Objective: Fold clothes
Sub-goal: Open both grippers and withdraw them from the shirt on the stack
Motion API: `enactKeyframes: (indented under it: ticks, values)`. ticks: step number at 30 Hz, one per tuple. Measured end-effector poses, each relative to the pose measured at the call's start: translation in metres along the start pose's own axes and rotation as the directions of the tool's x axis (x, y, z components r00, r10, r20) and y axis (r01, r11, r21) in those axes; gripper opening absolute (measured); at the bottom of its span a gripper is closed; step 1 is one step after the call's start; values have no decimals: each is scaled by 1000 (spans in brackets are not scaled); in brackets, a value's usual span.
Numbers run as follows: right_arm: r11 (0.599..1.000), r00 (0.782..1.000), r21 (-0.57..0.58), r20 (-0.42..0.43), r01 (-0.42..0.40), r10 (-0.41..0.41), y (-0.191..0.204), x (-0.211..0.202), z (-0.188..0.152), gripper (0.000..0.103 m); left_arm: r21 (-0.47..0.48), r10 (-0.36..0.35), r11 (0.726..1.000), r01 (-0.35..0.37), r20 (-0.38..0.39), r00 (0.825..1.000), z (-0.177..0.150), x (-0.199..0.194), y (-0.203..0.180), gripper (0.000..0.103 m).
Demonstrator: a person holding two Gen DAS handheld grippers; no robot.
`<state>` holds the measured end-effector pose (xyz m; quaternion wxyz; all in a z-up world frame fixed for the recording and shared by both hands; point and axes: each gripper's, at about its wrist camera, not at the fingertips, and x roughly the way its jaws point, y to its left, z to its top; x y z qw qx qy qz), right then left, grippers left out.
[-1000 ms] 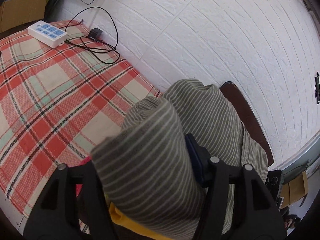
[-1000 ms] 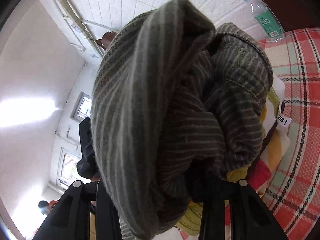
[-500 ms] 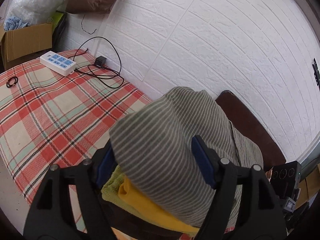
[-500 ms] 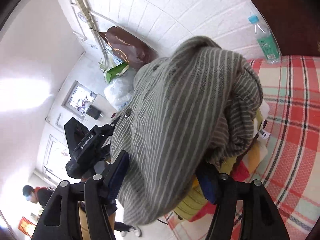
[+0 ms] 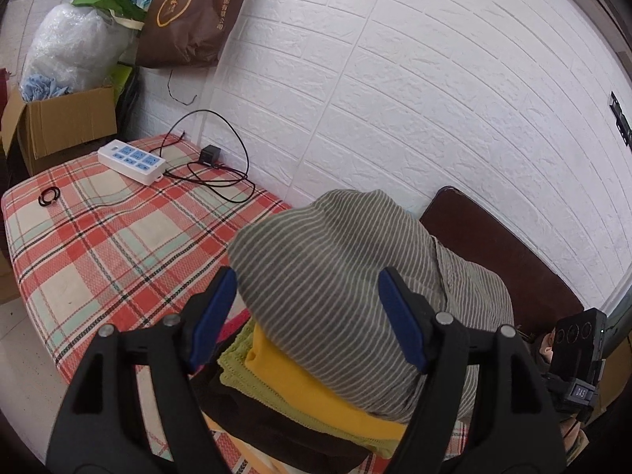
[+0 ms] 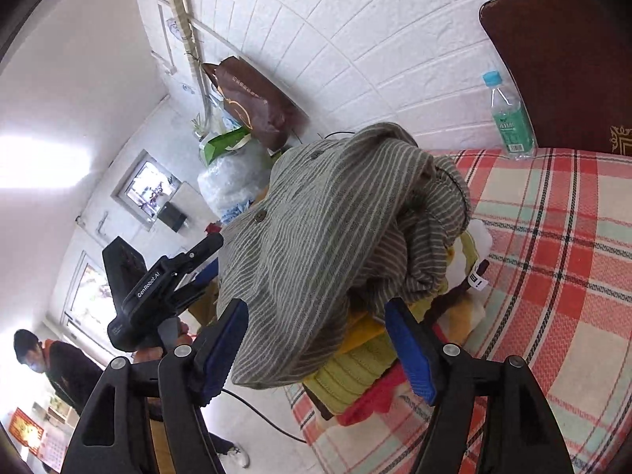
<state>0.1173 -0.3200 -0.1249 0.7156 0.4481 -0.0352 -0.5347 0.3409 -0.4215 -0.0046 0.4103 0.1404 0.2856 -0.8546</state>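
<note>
A folded grey-green striped shirt [image 5: 339,276] lies on top of a stack of folded clothes, with yellow [image 5: 300,383], green and dark garments under it, on the red plaid bed [image 5: 98,245]. My left gripper [image 5: 308,320] is open, its blue pads apart on either side of the shirt. In the right wrist view the same striped shirt [image 6: 328,245] tops the stack, and my right gripper [image 6: 316,351] is open around its near edge. The left gripper [image 6: 170,276] shows there at the stack's left side.
A white power strip [image 5: 132,161] with black cables and a black ring [image 5: 49,196] lie on the bed's far end. A cardboard box [image 5: 59,126] and bags stand beyond. A water bottle [image 6: 509,118] stands by the dark headboard [image 6: 561,67]. A person [image 6: 51,359] stands at lower left.
Both grippers have opened and let go of the striped shirt, then drawn back from it. The shirt now rests on the stack of folded clothes.
</note>
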Motion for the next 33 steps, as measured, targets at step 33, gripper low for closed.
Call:
enactKeyframes:
  ticks: [33]
  values:
    - [782,979,-598,191,175,-73,90,-104,-98,103,177,-24,984,6,105,994,-109,-81,-120,101]
